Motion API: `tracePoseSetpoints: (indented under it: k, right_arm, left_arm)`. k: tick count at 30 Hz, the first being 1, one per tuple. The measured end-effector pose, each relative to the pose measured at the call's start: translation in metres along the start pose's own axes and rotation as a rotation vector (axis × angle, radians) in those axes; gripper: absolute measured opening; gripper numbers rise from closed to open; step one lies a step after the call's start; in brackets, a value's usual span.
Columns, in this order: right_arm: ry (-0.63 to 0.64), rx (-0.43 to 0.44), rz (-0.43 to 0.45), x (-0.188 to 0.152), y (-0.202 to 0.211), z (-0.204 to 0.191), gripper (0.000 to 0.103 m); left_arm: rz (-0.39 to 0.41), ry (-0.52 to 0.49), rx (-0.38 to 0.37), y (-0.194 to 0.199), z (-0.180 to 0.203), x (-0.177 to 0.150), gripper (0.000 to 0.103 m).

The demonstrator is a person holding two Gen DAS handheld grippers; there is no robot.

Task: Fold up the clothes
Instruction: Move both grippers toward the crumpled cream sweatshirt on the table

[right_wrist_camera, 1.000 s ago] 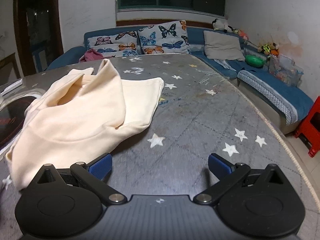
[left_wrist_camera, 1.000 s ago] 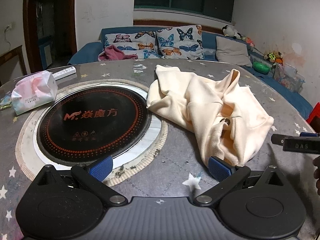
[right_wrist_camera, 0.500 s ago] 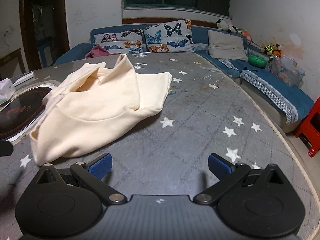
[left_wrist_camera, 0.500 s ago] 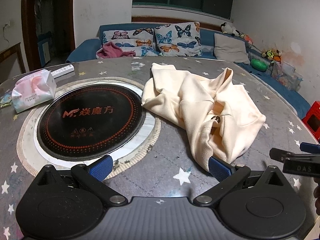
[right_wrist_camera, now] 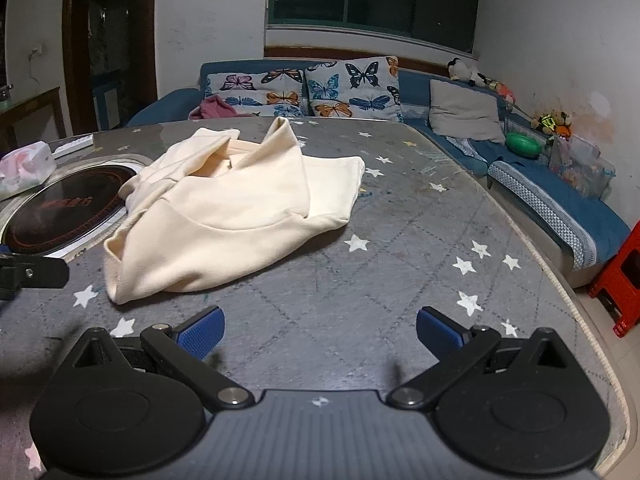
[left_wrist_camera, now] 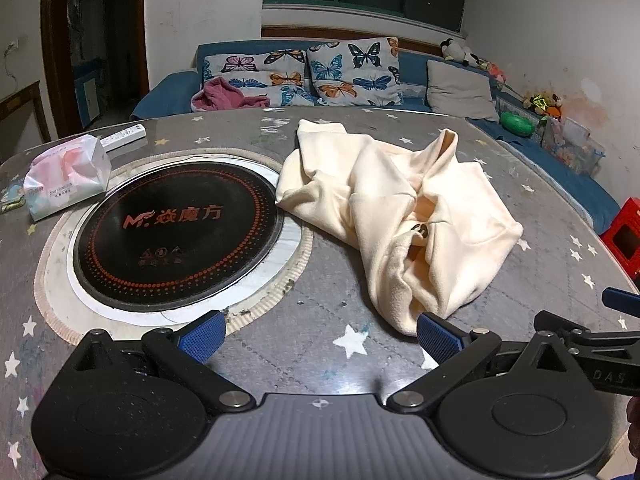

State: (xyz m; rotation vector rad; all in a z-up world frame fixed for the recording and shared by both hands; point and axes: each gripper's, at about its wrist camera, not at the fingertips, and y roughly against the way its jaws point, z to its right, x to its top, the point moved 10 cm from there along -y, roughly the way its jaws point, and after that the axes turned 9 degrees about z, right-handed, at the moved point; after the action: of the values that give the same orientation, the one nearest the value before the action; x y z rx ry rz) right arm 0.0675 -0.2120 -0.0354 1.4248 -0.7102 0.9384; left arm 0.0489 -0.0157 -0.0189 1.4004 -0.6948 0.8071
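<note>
A crumpled cream sweatshirt [left_wrist_camera: 404, 208] lies in a loose heap on the grey star-patterned table [left_wrist_camera: 320, 344], just right of the round black induction plate. My left gripper [left_wrist_camera: 318, 334] is open above the table, its right fingertip close to the garment's near edge, with nothing held. In the right wrist view the same cream sweatshirt [right_wrist_camera: 236, 208] lies ahead and to the left. My right gripper [right_wrist_camera: 320, 330] is open over bare table, short of the cloth. Part of the other gripper shows at each view's side edge.
A black induction plate [left_wrist_camera: 176, 232] sits sunk in the table at left. A tissue pack [left_wrist_camera: 66, 178] and a white remote [left_wrist_camera: 124, 135] lie at the far left. A blue sofa [right_wrist_camera: 560, 200] with butterfly cushions runs behind and right. A red stool [right_wrist_camera: 618, 280] stands beyond the table edge.
Both grippers have drawn back and up from the sweatshirt, which now looks farther away in both views. The garment itself has not moved. Both stay open.
</note>
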Motion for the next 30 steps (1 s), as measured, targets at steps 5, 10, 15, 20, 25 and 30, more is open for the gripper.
tracePoseSetpoints:
  k: [5, 10, 15, 20, 25, 30]
  right_arm:
    - [0.008, 0.009, 0.007, 0.002, 0.002, -0.004, 0.103]
    - [0.01, 0.013, 0.012, 0.005, 0.001, -0.004, 0.103]
    - [0.009, 0.019, 0.013, 0.006, 0.0, -0.005, 0.103]
    - [0.013, 0.031, 0.013, 0.008, -0.003, -0.008, 0.103]
    - [0.018, 0.04, 0.015, 0.011, -0.007, -0.012, 0.103]
    - [0.022, 0.041, 0.015, 0.014, -0.01, -0.013, 0.103]
  left_arm:
    - [0.0, -0.01, -0.004, 0.001, 0.004, 0.002, 0.103]
    - [-0.005, -0.014, 0.001, -0.001, 0.006, 0.003, 0.103]
    - [-0.008, -0.018, 0.003, -0.003, 0.007, 0.005, 0.103]
    - [-0.011, -0.022, 0.005, -0.005, 0.008, 0.007, 0.103]
    - [-0.01, -0.026, 0.006, -0.008, 0.008, 0.01, 0.103]
    - [-0.014, -0.029, 0.006, -0.012, 0.009, 0.011, 0.103]
